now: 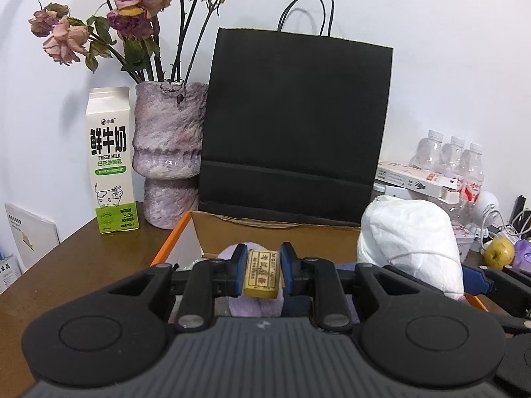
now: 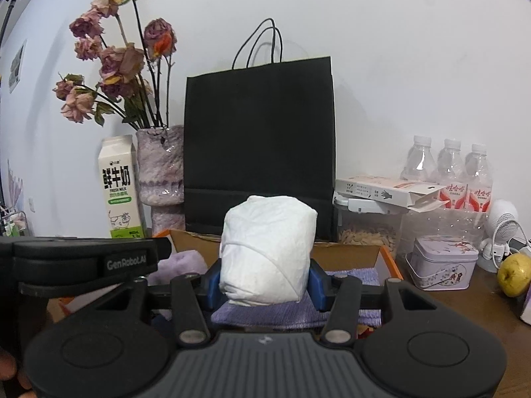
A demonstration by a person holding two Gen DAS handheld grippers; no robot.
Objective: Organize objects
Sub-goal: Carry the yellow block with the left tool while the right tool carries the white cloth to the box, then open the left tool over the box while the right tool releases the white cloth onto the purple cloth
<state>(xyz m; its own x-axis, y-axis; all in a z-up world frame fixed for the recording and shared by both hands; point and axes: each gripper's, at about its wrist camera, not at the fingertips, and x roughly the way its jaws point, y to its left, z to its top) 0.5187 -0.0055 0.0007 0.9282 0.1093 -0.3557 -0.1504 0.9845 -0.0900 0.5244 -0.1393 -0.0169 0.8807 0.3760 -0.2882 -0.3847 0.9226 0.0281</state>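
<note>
My left gripper [image 1: 263,267] is shut on a small yellow eraser block [image 1: 262,273] with printed characters and holds it above an open cardboard box [image 1: 232,229] with orange edges. My right gripper [image 2: 265,277] is shut on a white tissue roll [image 2: 267,248] and holds it over the same box [image 2: 345,253]. The roll also shows at the right of the left wrist view [image 1: 411,242]. Purple cloth [image 2: 348,277] lies in the box below both grippers. The left gripper's body [image 2: 83,258] sits at the left of the right wrist view.
Behind the box stand a black paper bag [image 1: 295,126], a purple vase of dried roses [image 1: 169,159] and a milk carton [image 1: 111,162]. To the right are water bottles [image 2: 448,169], a white flat box [image 2: 381,192], a tin [image 2: 444,262], a yellow-green pear [image 2: 514,275] and a small fan [image 2: 501,225].
</note>
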